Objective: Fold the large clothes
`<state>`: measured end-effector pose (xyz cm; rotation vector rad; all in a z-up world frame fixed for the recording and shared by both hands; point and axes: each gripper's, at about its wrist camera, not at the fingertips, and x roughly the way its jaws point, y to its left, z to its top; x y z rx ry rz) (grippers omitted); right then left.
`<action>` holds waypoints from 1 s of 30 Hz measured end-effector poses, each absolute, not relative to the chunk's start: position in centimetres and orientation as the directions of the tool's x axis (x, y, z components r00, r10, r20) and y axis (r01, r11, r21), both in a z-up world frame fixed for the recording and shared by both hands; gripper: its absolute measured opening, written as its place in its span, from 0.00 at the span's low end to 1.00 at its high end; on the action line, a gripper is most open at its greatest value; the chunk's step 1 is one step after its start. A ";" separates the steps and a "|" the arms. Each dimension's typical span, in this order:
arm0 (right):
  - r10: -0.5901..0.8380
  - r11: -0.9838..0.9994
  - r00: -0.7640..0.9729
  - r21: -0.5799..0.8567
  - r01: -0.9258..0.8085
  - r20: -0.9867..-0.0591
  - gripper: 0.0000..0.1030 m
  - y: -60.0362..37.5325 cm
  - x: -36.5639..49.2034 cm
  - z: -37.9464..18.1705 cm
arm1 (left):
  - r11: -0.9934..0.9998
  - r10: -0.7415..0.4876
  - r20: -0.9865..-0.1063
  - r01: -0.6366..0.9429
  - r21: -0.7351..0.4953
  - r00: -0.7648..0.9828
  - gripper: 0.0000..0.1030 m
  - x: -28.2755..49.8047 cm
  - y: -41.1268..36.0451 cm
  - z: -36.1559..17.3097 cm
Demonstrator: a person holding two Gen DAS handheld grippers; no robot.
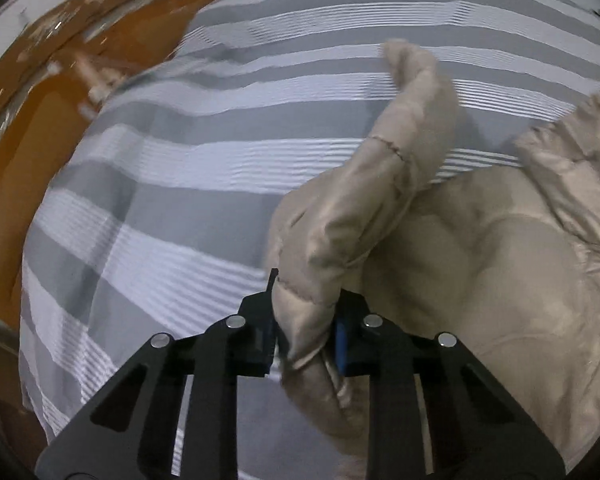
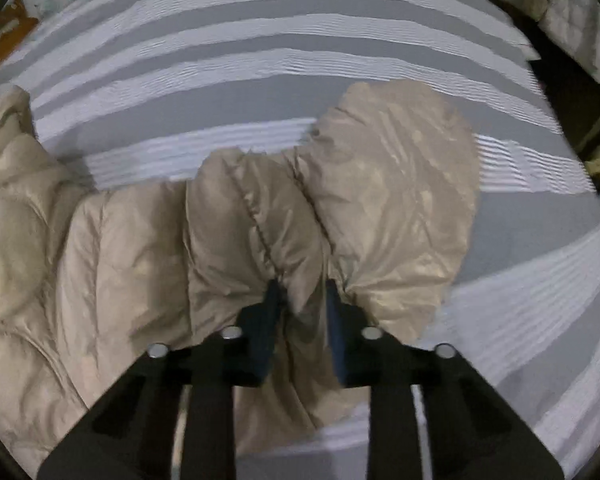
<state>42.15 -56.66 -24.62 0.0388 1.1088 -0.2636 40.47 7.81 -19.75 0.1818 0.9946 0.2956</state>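
Observation:
A beige padded jacket [image 1: 500,264] lies on a bed with a grey and white striped cover [image 1: 172,184]. In the left wrist view one sleeve [image 1: 380,184] runs up and away from me, and my left gripper [image 1: 306,312] is shut on the puffy fabric at its near end. The right wrist view shows the jacket [image 2: 120,264] spread to the left, with another rounded part [image 2: 400,208] bulging ahead. My right gripper [image 2: 302,304] is shut on a bunched fold there, beside a stitched seam [image 2: 260,232].
The striped cover [image 2: 260,60] fills the space beyond the jacket. An orange-brown floor [image 1: 28,132] with scattered items lies past the bed's left edge. A dark frame [image 2: 572,92] and a pale bundle [image 2: 576,16] sit beyond the right edge.

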 end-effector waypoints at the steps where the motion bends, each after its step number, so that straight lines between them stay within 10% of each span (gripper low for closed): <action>1: -0.225 0.960 0.407 -0.129 0.248 -0.885 0.18 -56.8 41.4 -24.5 | 0.942 0.337 -0.798 -0.187 0.280 0.499 0.21 40.0 9.4 -19.9; 13: -0.234 0.938 0.339 -0.121 0.324 -0.911 0.24 -58.6 38.1 -24.2 | 0.942 0.329 -0.821 -0.216 0.256 0.467 0.24 38.6 12.7 -23.0; 17: -0.104 0.955 0.414 0.025 0.295 -0.904 0.57 -59.0 36.5 -21.7 | 0.928 0.372 -0.777 -0.236 0.290 0.507 0.95 37.9 12.6 -21.4; 18: -0.104 0.956 0.423 0.027 0.292 -0.900 0.59 -58.8 35.9 -21.2 | 0.930 0.366 -0.768 -0.233 0.283 0.526 0.97 37.8 12.6 -20.8; 30: -0.143 0.964 0.408 -0.034 0.264 -0.902 0.73 -57.0 34.7 -22.0 | 0.963 0.251 -0.765 -0.070 0.262 0.593 0.97 45.3 7.0 -16.9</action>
